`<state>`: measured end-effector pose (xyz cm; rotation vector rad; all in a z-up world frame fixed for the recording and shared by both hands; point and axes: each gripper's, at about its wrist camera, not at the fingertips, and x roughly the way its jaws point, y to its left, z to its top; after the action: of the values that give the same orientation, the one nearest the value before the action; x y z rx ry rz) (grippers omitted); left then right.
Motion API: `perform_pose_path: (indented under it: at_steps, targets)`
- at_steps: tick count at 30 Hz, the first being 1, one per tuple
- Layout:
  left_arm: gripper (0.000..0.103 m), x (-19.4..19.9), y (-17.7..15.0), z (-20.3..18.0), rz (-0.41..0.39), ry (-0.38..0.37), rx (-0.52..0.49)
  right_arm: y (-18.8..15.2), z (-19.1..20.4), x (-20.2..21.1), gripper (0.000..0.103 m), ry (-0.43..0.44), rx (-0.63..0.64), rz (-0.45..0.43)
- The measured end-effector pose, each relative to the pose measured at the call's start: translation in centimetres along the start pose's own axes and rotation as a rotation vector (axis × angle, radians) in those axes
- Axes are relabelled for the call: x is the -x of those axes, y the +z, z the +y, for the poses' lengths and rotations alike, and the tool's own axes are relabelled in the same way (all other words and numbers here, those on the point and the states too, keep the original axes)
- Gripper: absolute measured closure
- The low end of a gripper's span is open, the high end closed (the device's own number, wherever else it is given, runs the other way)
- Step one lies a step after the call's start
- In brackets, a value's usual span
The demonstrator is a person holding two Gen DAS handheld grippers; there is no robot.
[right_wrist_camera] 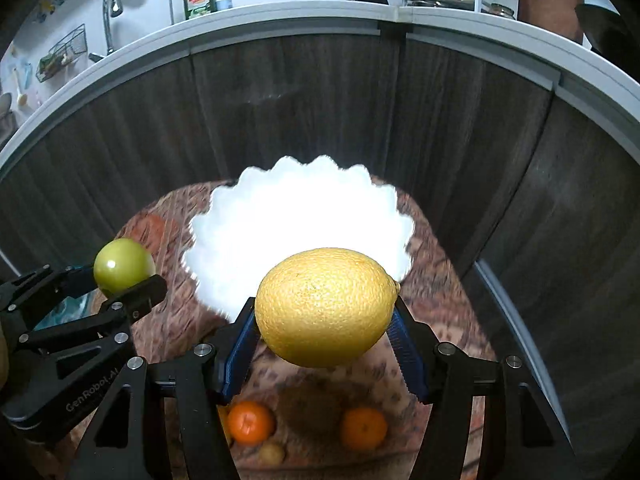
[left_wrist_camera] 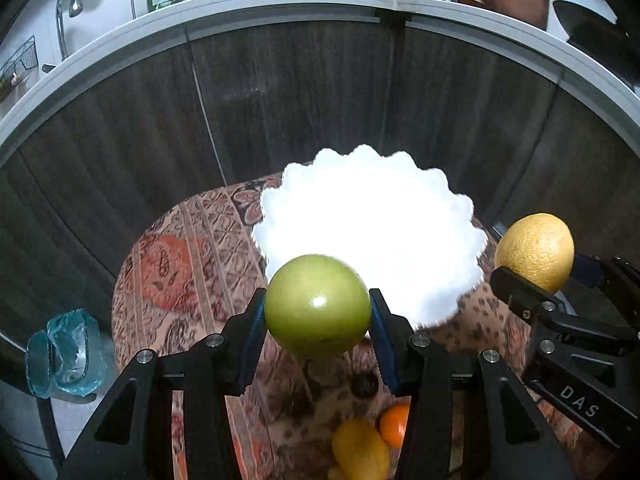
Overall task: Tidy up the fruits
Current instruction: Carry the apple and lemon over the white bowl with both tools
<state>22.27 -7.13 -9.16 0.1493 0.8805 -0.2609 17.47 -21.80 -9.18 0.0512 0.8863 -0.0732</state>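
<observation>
My left gripper (left_wrist_camera: 318,306) is shut on a green apple (left_wrist_camera: 317,305), held in the air just before the near rim of a white scalloped bowl (left_wrist_camera: 368,216). My right gripper (right_wrist_camera: 325,314) is shut on a large yellow lemon (right_wrist_camera: 326,306), also raised in front of the bowl (right_wrist_camera: 296,216). Each view shows the other gripper at its side: the lemon (left_wrist_camera: 534,252) at the right, the apple (right_wrist_camera: 123,266) at the left. Two tangerines (right_wrist_camera: 251,422) (right_wrist_camera: 363,428) and a small brownish fruit (right_wrist_camera: 272,453) lie on the patterned cloth below. Another lemon (left_wrist_camera: 360,450) and a tangerine (left_wrist_camera: 394,424) lie under the left gripper.
The bowl stands on a small round table with a patterned cloth (left_wrist_camera: 180,264). Dark wooden cabinet fronts (left_wrist_camera: 300,92) rise behind it, under a pale counter edge (left_wrist_camera: 280,4) with a tap, dish soap and pots. A blue glass piece (left_wrist_camera: 66,354) sits at the lower left.
</observation>
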Motion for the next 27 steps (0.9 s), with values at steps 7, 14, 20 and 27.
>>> perform_pose_path:
  at_steps: [7,14,20,27]
  targets:
    - [0.056,-3.7,2.1,0.4,0.010,-0.013,0.045,2.4,-1.0,-3.0,0.040,-0.031,-0.020,0.000]
    - [0.056,-7.0,3.7,0.4,0.012,-0.017,0.048,3.9,-1.8,-6.1,0.040,-0.040,-0.036,0.004]
    - [0.055,-9.8,4.6,0.7,0.021,-0.019,0.063,4.3,-2.1,-9.2,0.040,-0.045,-0.054,0.036]
    - [0.055,-11.7,4.3,0.8,0.054,-0.030,0.079,3.9,-2.2,-11.6,0.040,-0.035,-0.074,0.087]
